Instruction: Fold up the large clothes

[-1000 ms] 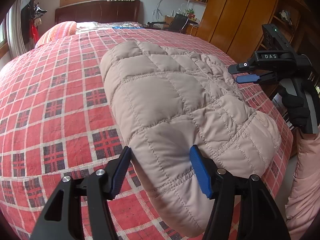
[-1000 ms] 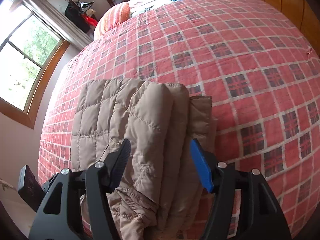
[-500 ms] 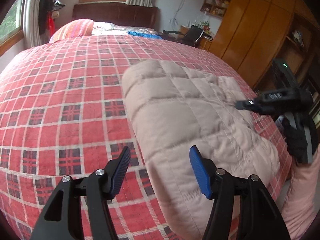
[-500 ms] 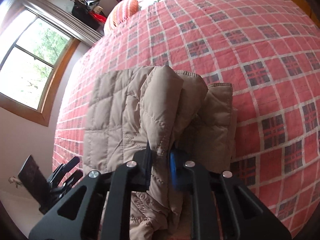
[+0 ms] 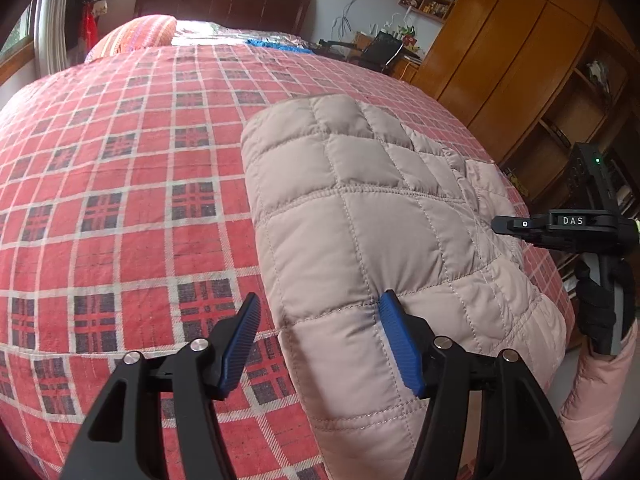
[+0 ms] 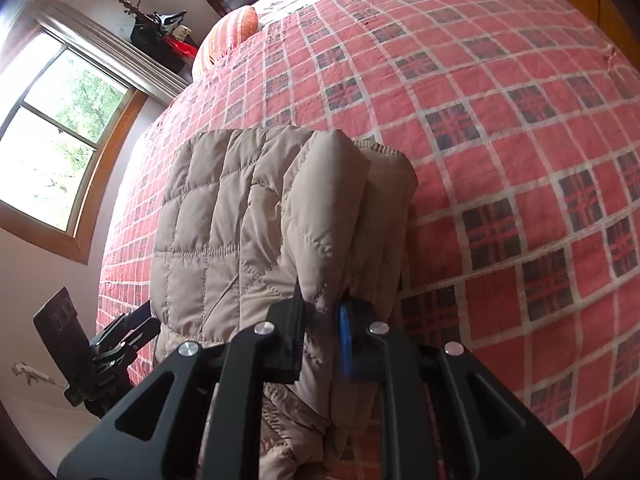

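A beige quilted jacket [image 5: 360,220] lies folded on the red plaid bed [image 5: 120,200], near its front edge. My left gripper [image 5: 320,340] is open over the jacket's near left edge; its right finger [image 5: 400,344] rests against the fabric and the left finger is over the bedcover. In the right wrist view my right gripper [image 6: 322,320] is shut on a thick fold of the jacket [image 6: 240,220] at its right side. The right gripper [image 5: 498,226] also shows at the jacket's right edge in the left wrist view, held by a black-gloved hand [image 5: 600,312]. The left gripper [image 6: 140,326] shows at the lower left.
The plaid bedcover [image 6: 500,140] stretches wide beyond the jacket. A striped pillow [image 5: 136,34] and blue cloth [image 5: 276,45] lie near the headboard. Wooden wardrobes [image 5: 500,40] stand right of the bed, a window [image 6: 52,128] on the far wall.
My right gripper has shut on the jacket's fold and lifted it slightly. The left gripper stayed open and shifted left, so the jacket's left edge now lies between its fingers.
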The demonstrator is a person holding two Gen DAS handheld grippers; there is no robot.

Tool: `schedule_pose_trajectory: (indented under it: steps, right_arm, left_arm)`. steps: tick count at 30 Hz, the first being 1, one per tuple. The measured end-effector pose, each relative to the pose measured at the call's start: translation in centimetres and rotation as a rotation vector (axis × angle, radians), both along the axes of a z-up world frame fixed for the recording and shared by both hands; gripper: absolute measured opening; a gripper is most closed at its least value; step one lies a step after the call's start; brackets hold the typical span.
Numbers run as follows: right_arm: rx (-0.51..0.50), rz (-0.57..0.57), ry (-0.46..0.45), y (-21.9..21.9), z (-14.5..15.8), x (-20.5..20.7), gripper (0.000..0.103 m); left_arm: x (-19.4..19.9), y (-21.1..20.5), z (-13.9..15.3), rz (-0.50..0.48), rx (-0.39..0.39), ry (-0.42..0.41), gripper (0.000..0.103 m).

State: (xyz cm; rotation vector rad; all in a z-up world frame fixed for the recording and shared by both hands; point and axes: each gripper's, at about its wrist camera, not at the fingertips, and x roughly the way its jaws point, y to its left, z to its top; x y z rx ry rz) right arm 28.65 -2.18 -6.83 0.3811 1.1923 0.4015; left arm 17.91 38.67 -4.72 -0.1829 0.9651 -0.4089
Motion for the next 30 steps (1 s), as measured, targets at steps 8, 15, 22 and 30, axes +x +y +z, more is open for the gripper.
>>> schedule_pose_trajectory:
  steps: [8, 15, 22, 30]
  right_arm:
    - [0.014, 0.005, 0.013, 0.0, -1.4, 0.7, 0.015]
    - [0.006, -0.027, 0.007, 0.0, -0.7, 0.0, 0.015]
    - [-0.075, -0.011, 0.015, 1.5, -2.8, -0.1, 0.017]
    - [-0.036, -0.042, -0.049, -0.6, 0.2, -4.4, 0.042]
  left_arm:
    - [1.7, 2.1, -2.7, -0.046, -0.208, 0.177, 0.079]
    - [1.9, 0.9, -3.5, -0.092, -0.286, 0.246, 0.075]
    - [1.7, -0.3, -3.5, -0.103, -0.176, 0.17, 0.073]
    - [-0.1, 0.9, -2.1, -0.096, -0.166, 0.158, 0.075]
